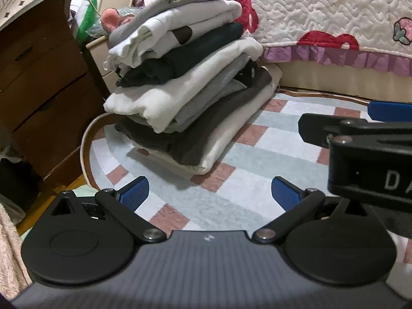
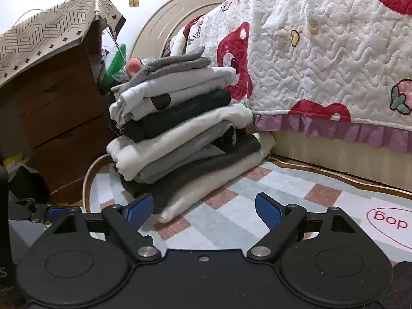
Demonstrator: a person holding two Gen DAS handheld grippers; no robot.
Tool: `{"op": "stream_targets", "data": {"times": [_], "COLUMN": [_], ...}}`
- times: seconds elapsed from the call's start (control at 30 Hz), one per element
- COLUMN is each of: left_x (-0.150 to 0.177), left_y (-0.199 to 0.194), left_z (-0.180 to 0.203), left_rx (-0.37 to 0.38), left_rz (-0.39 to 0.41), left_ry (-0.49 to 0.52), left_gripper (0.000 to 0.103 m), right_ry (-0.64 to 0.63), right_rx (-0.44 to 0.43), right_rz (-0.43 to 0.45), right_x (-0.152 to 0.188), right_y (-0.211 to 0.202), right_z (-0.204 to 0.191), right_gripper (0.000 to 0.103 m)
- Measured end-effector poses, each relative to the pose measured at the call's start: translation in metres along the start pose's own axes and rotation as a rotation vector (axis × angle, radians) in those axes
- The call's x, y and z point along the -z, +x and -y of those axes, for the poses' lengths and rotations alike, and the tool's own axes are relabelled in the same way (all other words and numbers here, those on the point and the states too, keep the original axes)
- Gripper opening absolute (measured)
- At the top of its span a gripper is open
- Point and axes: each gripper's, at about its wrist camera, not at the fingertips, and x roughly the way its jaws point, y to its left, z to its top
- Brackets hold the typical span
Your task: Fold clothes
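A tall pile of folded clothes (image 1: 188, 82) in white, grey and black stands on the checked rug (image 1: 257, 154), leaning slightly. My left gripper (image 1: 209, 193) is open a short way in front of the pile, with only rug between its blue pads (image 1: 136, 193). In the right wrist view the same pile of folded clothes (image 2: 180, 134) rises just beyond my right gripper (image 2: 204, 208), which is wide open and holds nothing. Its left pad (image 2: 140, 208) overlaps the pile's bottom cream garment; contact cannot be told. The right tool's black housing (image 1: 368, 164) fills the right edge of the left wrist view.
A brown drawer cabinet (image 1: 38, 82) stands left of the pile. A bed with a white and red quilt (image 1: 334, 13) runs behind and to the right, its base along the rug's far edge. A pink fluffy cloth (image 1: 7, 244) lies at the lower left.
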Motion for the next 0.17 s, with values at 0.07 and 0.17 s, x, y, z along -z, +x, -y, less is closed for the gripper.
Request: {"op": "stream_targets", "data": {"times": [0.07,0.17], "left_x": [-0.0010,-0.0021], "left_y": [-0.0007,-0.0014], "left_z": [-0.0019,-0.0025], "left_rx": [-0.005,-0.009], "left_rz": [0.002,0.003], "left_ry": [0.000,0.005], "left_gripper": [0.103,0.103], "right_ry": [0.007,0.014], "right_rx": [-0.002,0.001], "right_rz": [0.009,0.015], "right_x": [-0.0009,-0.0022], "right_y": [-0.0018,-0.0031], "right_z": [-0.0010,-0.0015], "right_gripper": [0.090,0.090]}}
